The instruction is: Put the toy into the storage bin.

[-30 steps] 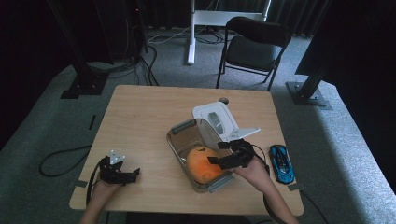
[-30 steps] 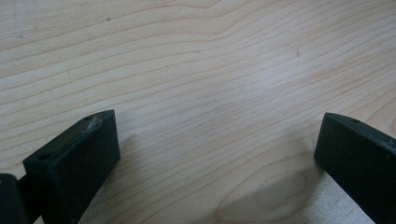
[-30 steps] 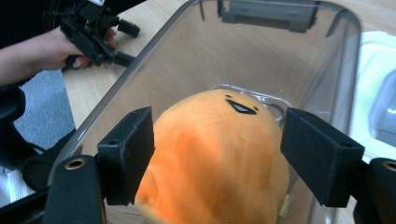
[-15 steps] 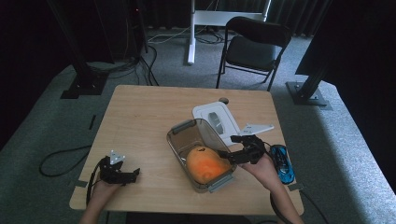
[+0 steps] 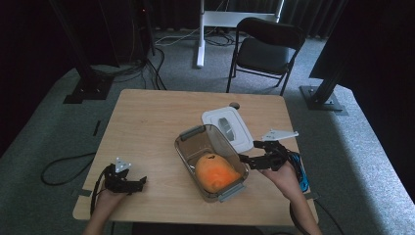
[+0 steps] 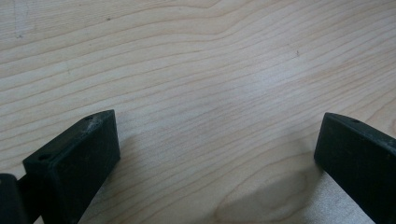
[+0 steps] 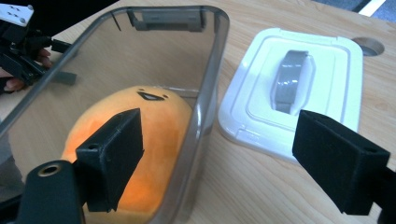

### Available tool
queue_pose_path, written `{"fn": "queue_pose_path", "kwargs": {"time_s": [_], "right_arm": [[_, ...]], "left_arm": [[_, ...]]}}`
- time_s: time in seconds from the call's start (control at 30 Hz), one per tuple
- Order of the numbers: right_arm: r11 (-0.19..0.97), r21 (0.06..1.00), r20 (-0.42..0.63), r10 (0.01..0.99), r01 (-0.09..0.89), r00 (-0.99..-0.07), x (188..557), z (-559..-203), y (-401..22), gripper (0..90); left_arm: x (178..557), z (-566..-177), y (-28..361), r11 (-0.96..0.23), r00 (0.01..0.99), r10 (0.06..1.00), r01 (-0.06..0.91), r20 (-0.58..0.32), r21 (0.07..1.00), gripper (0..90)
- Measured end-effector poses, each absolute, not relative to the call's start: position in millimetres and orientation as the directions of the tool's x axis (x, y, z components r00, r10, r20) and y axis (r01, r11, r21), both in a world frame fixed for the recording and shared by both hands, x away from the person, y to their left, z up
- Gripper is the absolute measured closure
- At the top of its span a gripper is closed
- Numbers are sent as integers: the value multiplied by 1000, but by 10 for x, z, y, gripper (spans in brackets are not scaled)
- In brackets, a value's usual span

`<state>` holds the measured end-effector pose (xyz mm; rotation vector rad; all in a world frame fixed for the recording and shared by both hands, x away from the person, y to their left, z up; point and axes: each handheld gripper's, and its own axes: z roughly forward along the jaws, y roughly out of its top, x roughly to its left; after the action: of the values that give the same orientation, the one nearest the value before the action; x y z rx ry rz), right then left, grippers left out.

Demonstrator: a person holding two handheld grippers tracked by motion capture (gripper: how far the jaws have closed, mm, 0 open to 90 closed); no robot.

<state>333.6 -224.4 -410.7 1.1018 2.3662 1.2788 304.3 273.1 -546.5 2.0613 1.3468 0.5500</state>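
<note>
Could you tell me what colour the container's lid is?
The lid is white with a grey handle, clearest in the right gripper view.

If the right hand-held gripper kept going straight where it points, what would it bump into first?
Probably the near wall of the clear container, which lies between the open jaws of the right hand-held gripper; depth is hard to judge.

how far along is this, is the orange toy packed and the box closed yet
Done: the orange toy lies inside the clear box. In hand: nothing. The right gripper sits beside the box rim, its jaws just opened wide and empty, and the left gripper rests open on the table. Left: the white lid lies flat on the table beside the box, so closing likely comes next.
</note>
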Motion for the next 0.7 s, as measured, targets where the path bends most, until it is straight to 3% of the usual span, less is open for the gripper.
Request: {"fn": "queue_pose_path", "kwargs": {"time_s": [0.7], "right_arm": [[285, 779, 112, 814, 559, -570, 3406, -4356, -2598, 157]], "left_arm": [[3043, -5464, 2733, -301, 399, 917, 665, 15, 683, 5]]}}
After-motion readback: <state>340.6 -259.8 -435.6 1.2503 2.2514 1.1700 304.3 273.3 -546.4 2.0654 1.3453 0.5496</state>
